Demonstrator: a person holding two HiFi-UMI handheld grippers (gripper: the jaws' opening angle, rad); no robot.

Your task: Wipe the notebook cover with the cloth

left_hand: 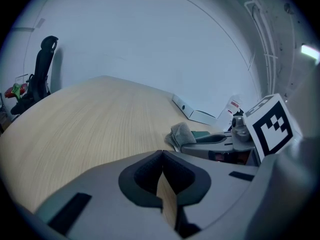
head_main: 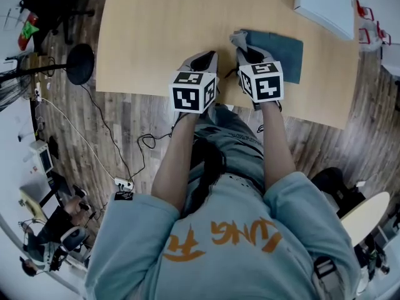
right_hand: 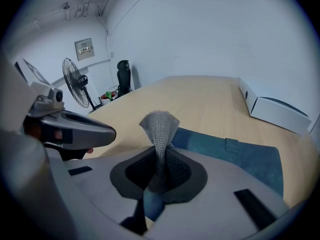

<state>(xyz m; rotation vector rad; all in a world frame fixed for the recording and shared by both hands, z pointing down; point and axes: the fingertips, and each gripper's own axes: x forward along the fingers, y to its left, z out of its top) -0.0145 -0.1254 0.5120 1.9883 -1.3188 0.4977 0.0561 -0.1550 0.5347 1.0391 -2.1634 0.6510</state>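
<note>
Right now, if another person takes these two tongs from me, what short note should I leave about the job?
Left tongs: shut, empty, low over the bare table.
Right tongs: shut on the grey cloth, at the near left edge of the blue notebook, which lies flat on the table.
Done: cloth is picked up.
Left: wipe the cover; whether any is wiped already cannot be seen.

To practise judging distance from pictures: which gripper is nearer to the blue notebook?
Right. The right gripper, shut on the cloth, is over the left part of the notebook; the left gripper, shut and empty, is over bare table to its left.
</note>
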